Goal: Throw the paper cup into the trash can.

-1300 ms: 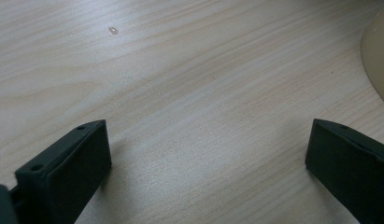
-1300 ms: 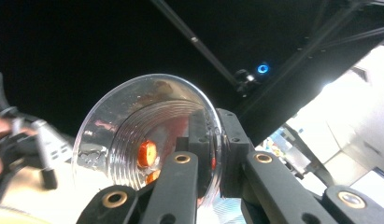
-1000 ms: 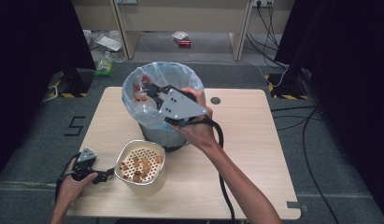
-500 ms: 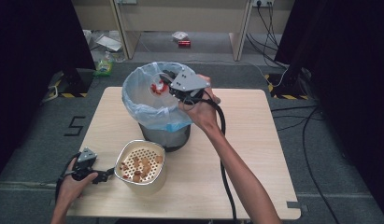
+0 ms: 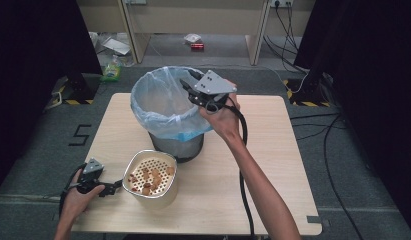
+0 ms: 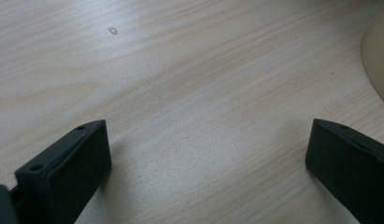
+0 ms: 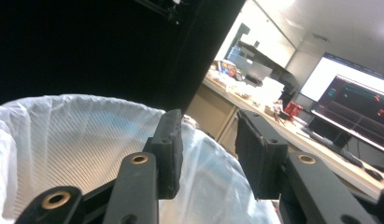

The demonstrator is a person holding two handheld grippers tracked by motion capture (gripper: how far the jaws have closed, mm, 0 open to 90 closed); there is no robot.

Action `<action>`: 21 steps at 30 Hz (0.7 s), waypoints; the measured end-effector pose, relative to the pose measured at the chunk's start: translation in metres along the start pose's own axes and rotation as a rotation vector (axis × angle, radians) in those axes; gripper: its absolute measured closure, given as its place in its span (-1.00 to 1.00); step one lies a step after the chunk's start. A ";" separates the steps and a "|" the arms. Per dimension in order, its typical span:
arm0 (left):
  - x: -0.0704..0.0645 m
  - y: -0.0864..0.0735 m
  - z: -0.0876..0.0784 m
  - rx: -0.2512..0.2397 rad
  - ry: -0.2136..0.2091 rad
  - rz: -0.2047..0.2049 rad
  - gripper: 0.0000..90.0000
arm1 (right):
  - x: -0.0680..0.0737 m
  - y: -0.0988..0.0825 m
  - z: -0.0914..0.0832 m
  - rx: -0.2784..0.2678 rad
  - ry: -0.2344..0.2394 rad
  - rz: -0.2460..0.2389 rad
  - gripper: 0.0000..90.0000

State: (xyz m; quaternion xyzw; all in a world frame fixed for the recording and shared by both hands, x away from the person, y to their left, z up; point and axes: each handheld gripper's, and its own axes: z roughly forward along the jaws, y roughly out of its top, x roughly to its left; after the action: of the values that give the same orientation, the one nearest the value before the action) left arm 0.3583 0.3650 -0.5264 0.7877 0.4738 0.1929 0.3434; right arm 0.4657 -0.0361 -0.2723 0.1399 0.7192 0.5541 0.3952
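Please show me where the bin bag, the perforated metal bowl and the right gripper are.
bin bag [image 5: 158, 102]: high view, inner wall of the blue liner.
perforated metal bowl [image 5: 165, 192]: high view, outer side wall.
right gripper [image 5: 185, 81]: high view, between its jaw tips, over the bag.

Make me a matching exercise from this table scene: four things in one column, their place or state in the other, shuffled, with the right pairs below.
Things:
1. right gripper
2. left gripper
3. bin
4. perforated bowl

Places or states:
A. lined with a pale blue bag
B. low on the table, jaws wide apart, beside the bowl
C. holds small brown pieces
D. over the bag's rim, nothing between its jaws, which have just been opening

Pairs: 1-D, 2-B, 3-A, 4-C
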 end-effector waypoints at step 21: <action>0.000 0.000 0.000 0.001 -0.001 0.002 -1.00 | -0.034 -0.036 -0.085 0.170 -0.097 0.105 -0.15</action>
State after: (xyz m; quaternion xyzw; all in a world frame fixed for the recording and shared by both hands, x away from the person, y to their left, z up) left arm 0.3581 0.3650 -0.5264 0.7883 0.4730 0.1926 0.3432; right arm 0.4346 -0.1285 -0.2850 0.2369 0.7351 0.5037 0.3870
